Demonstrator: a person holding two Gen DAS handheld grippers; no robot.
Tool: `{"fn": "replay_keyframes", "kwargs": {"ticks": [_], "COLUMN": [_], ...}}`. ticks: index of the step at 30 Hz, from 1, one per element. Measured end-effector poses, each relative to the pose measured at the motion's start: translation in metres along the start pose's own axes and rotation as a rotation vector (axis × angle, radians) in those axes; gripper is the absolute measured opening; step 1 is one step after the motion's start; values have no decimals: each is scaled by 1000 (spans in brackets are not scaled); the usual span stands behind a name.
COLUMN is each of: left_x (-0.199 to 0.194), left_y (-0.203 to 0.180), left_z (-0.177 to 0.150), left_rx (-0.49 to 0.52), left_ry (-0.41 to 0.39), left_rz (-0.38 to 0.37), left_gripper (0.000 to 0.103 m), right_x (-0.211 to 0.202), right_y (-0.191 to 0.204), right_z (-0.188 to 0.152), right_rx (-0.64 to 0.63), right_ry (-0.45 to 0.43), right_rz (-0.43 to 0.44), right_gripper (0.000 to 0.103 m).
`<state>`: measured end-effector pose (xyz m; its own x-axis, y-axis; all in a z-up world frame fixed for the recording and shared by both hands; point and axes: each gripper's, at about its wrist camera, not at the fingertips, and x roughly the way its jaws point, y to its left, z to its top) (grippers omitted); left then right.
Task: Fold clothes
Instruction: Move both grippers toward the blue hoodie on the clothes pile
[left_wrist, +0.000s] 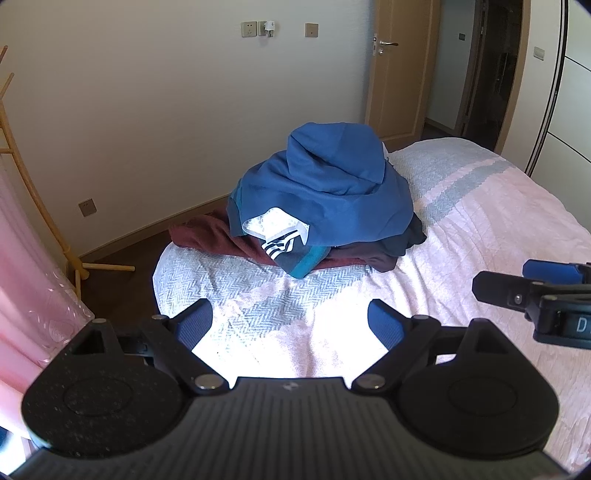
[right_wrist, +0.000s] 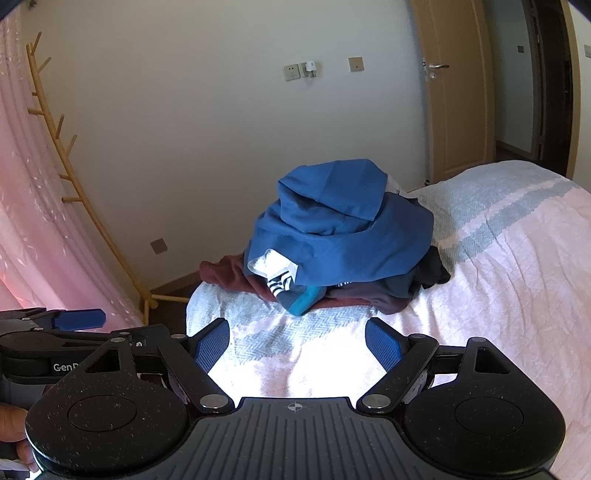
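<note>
A pink and grey bedspread (left_wrist: 480, 229) covers the bed, with a heap of clothes (left_wrist: 325, 199) piled near its far corner. Both tongs, left (left_wrist: 291, 325) and right (right_wrist: 297, 345), hover short of it, spread wide and holding nothing.

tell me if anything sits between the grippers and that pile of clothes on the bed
Nothing visible does. Only bare bedspread lies between the open left gripper, the open right gripper and the clothes pile.
</note>
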<state>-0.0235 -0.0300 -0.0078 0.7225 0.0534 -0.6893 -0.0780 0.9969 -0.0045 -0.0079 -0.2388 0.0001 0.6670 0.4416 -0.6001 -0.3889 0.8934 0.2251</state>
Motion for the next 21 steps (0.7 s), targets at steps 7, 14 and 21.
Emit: {"fn": "replay_keyframes", "kwargs": {"ticks": [7,14,21], "left_x": [4,36,127], "left_y": [-8,3,35], "left_z": [-1,9,45], "left_rx": [23,138,241], "left_ry": [-6,-15,5], "left_rz": [9,20,-24], "left_gripper": [89,89,89], "right_x": [1,10,53], "right_y": [-12,-25,-48], "right_z": [1,9,31], "right_rx": [-18,-72,-96], "right_ry": [7,-9,-10], "right_rz": [1,-24,-75], "right_gripper": [84,84,84]}}
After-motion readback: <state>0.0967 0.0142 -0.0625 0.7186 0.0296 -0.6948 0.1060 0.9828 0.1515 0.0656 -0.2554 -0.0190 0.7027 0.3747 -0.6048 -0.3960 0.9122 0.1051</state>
